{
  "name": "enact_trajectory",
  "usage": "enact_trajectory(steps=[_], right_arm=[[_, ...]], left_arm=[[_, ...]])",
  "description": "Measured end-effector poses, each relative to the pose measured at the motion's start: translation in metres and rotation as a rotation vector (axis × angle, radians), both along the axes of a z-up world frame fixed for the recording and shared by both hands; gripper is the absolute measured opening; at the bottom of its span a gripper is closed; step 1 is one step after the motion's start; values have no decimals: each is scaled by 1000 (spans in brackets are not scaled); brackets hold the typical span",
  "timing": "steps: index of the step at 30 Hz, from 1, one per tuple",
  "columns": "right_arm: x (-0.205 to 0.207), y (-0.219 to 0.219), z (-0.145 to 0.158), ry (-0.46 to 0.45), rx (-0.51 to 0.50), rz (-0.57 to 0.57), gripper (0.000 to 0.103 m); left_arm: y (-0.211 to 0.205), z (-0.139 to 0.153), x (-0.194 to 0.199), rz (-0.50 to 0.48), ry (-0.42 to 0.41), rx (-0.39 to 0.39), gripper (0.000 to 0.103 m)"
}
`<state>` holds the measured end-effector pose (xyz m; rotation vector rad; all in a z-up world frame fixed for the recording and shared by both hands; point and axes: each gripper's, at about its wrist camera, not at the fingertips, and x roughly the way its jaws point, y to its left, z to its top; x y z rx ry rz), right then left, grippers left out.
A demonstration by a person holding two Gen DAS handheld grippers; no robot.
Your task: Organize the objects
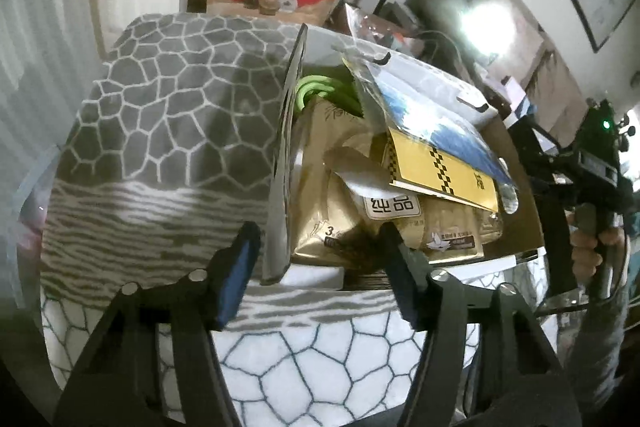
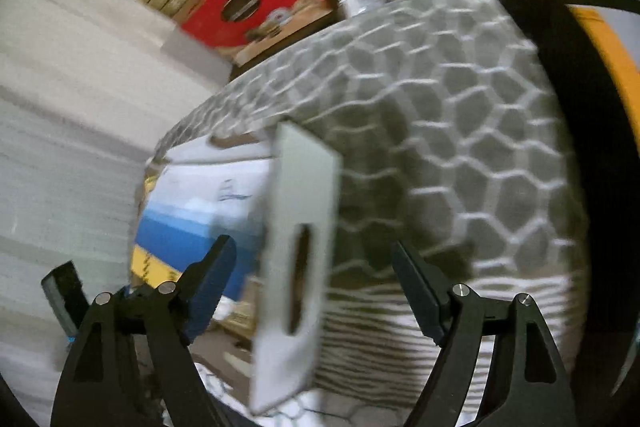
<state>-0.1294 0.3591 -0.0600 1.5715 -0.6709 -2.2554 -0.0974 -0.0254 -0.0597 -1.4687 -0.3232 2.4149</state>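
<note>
The left gripper (image 1: 320, 259) stands released, astride the upright grey flap (image 1: 282, 187) of the patterned storage box (image 1: 160, 131) (packets (image 1: 344, 195) inside). The right gripper (image 2: 316, 291) is likewise unclenched, the opposite flap (image 2: 298, 259) between its fingers, untouched.

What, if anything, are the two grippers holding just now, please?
Nothing: the left gripper and the right gripper each stand open astride a box flap, pads not pressing.
</note>
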Motion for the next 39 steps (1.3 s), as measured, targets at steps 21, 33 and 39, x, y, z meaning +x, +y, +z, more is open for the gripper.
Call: enact_trajectory(steps=[21,33,39], right_arm=[[-4,-63,12,69,91,59,51],[41,-60,38,224,313,-13,78],[88,-85,58,356,468,-56,83]], left_arm=[[8,4,9,-8,-11,23,55],[14,41,44,18,185,-149,89],[26,55,63,31,249,-201,101]])
